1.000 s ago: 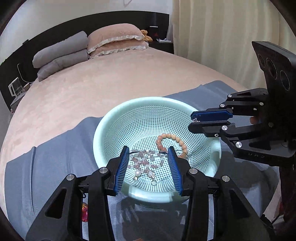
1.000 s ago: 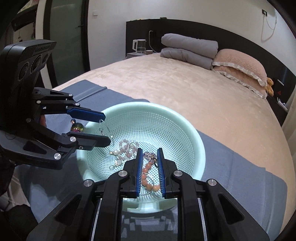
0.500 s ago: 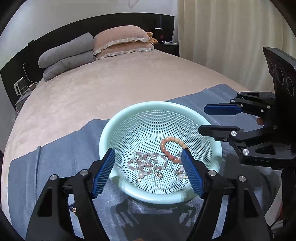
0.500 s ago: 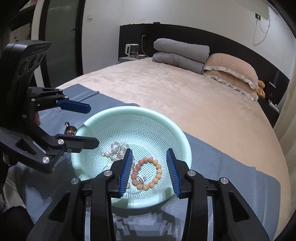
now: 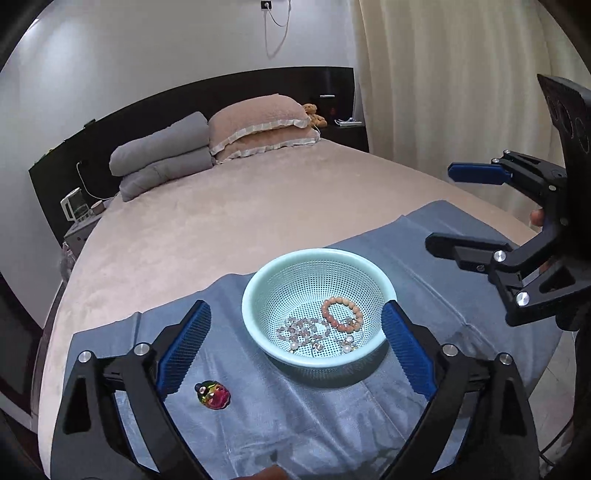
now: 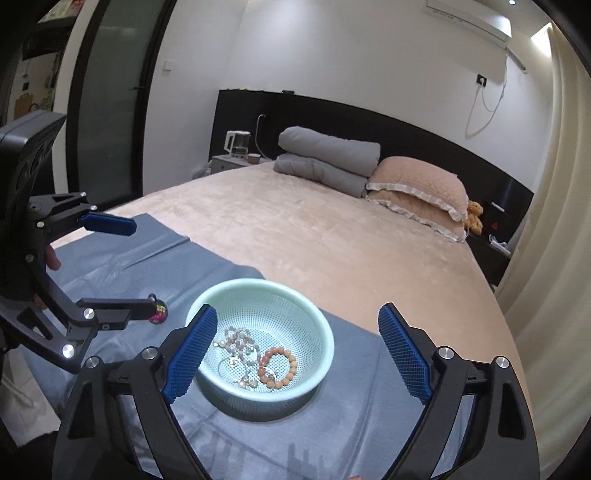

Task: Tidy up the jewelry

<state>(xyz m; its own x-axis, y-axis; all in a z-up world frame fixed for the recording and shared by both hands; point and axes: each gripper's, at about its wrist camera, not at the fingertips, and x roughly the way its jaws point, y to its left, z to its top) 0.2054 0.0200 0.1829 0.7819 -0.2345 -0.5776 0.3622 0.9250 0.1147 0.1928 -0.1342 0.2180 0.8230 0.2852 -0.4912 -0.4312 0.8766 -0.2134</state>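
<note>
Mostly gathered, a coral bead bracelet [image 5: 341, 314], pale bead strands [image 5: 303, 330] and small earrings lie in the mint basket [image 5: 258, 288], while one iridescent charm [image 5: 213, 395] remains on the blue cloth [image 5: 314, 424]; left gripper [image 5: 295, 354] and right gripper [image 6: 297, 354], jaws just opened wide, hold nothing.

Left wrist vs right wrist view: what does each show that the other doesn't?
Only the left wrist view: the iridescent charm lying whole on the blue cloth, clear of any tool, and the curtain filling the right side.

Only the right wrist view: the air conditioner, the dark glass door, and the charm half hidden behind a left tool finger.

Both: the mint basket holding the orange bead bracelet and pale beaded jewelry, the pillows, and both tools open and empty.
</note>
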